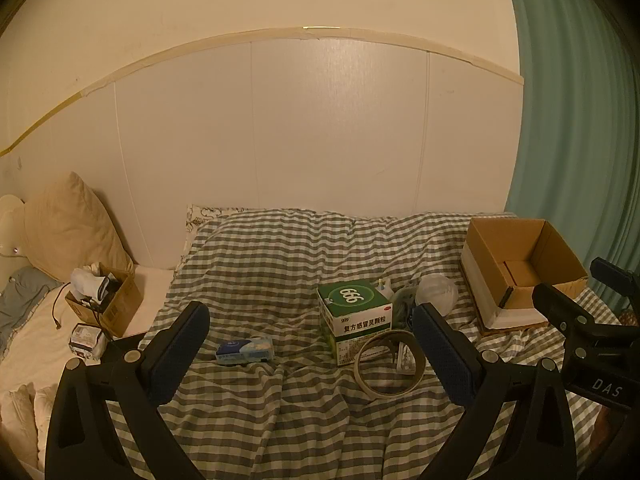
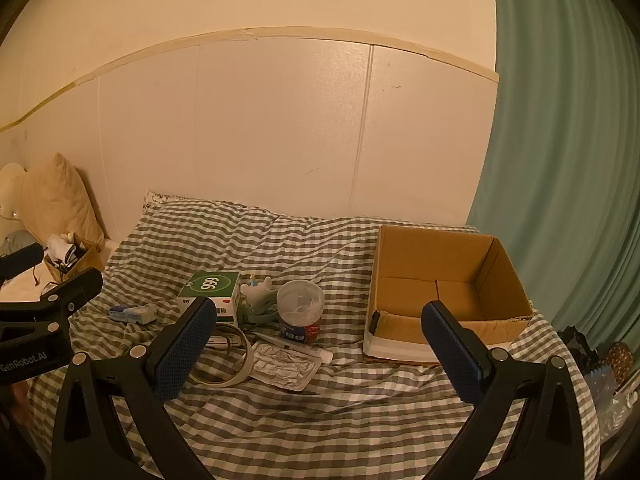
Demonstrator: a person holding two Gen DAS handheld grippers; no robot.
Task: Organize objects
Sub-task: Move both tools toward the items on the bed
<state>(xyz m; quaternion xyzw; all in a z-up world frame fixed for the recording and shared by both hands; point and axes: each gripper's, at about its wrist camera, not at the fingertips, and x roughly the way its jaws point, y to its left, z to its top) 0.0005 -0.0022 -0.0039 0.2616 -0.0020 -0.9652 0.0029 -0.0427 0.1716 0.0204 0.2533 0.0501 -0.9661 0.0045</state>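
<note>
On a checked bedspread [image 1: 280,264] lie a green-and-white medicine box [image 1: 354,316] [image 2: 212,292], a tape roll [image 1: 390,362] [image 2: 228,360], a blue tissue pack [image 1: 245,350] [image 2: 133,313], a lidded plastic jar [image 2: 301,312] [image 1: 437,291], a tube [image 2: 296,347] and a foil blister pack [image 2: 286,366]. An open, empty cardboard box [image 2: 448,292] [image 1: 520,268] stands at the right. My left gripper [image 1: 310,334] is open and empty above the spread, short of the medicine box. My right gripper [image 2: 320,332] is open and empty, short of the jar and box.
A small carton [image 1: 106,300] [image 2: 70,260] full of cables and odds stands at the left by a beige pillow [image 1: 70,224]. A white panelled wall [image 1: 320,128] backs the bed. A green curtain [image 2: 560,160] hangs at the right. Bags [image 2: 608,364] sit beyond the bed's right edge.
</note>
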